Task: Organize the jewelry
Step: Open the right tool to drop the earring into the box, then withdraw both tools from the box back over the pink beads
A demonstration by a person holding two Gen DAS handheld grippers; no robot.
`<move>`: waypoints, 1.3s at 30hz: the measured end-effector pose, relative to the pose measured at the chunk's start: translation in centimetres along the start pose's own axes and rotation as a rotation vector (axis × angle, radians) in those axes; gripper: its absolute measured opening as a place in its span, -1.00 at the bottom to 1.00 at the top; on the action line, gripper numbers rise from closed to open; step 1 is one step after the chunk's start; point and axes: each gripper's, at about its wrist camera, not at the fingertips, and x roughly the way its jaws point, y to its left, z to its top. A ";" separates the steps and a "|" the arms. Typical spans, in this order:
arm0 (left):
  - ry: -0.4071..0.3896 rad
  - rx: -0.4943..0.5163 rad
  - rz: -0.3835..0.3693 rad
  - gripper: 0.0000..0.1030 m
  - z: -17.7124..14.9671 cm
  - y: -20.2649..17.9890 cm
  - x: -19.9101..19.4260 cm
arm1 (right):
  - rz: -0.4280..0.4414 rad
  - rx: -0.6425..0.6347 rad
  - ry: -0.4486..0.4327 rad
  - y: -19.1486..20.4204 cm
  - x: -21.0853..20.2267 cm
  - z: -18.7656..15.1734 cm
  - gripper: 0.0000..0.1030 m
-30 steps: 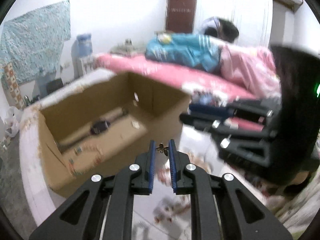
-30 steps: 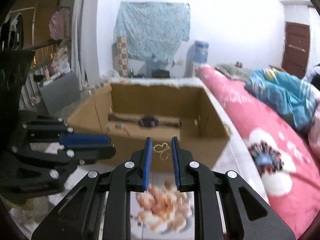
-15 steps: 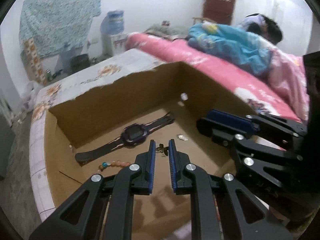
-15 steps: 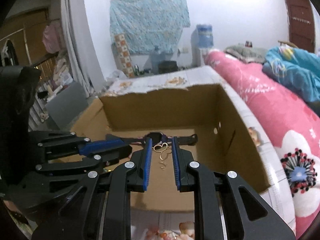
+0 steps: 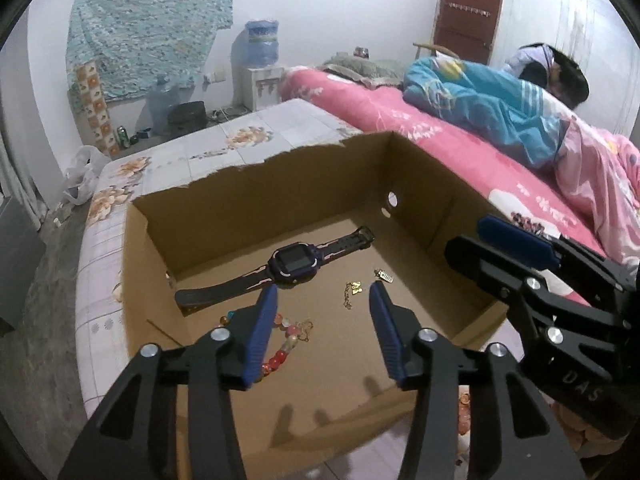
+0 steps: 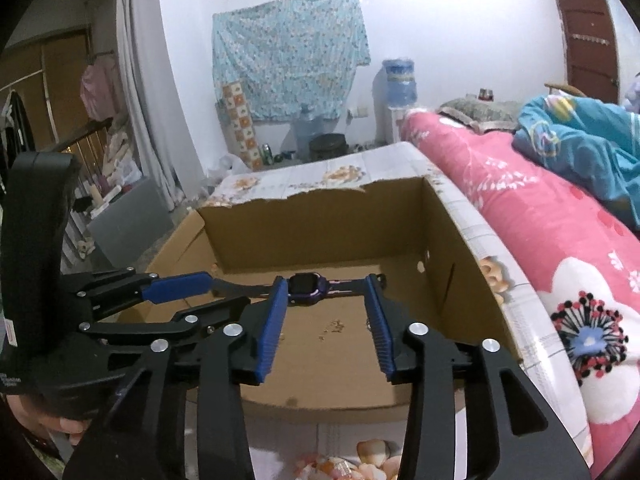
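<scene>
Both grippers, left (image 5: 322, 320) and right (image 6: 328, 316), had just spread their jaws and held nothing, the gold chain (image 5: 352, 292) lying loose at centre frame on the box (image 5: 280, 172) floor beside the watch (image 5: 294, 260), so withdrawal called for a straight lift clear of it.

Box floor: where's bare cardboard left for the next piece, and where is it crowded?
Free: the near strip of the cardboard box floor, below the gold chain and right of the bead bracelet; also the far right corner behind the watch. Crowded: the middle and left, where watch strap, beads and chain lie close. Both grippers' jaws have just been opening, nothing between them.
</scene>
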 end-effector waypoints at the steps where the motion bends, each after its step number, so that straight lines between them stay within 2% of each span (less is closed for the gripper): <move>1: -0.006 -0.004 0.000 -0.03 -0.1 0.0 -0.4 | 0.001 0.001 -0.003 0.1 -0.3 -0.1 -0.15; 10: -0.069 -0.028 0.014 0.19 -1.3 -0.2 -4.5 | 0.018 0.020 -0.053 0.4 -3.5 -0.5 0.15; 18: -0.102 -0.031 0.009 0.31 -3.5 -0.9 -7.3 | 0.022 0.031 -0.076 0.4 -5.9 -1.9 0.32; 27: -0.126 0.001 -0.046 0.54 -6.6 -2.0 -9.8 | -0.074 0.086 -0.033 -4.8 -8.3 -5.3 0.32; 33: -0.073 0.038 -0.051 0.63 -9.2 -2.8 -8.6 | -0.107 0.126 0.040 -6.8 -8.5 -7.9 0.25; 38: 0.009 0.089 0.004 0.69 -11.3 -4.0 -5.6 | -0.080 0.147 0.116 -6.8 -7.7 -10.3 0.01; 39: 0.024 0.107 0.012 0.69 -11.6 -4.4 -4.8 | -0.066 0.152 0.133 -6.7 -7.4 -10.6 -0.09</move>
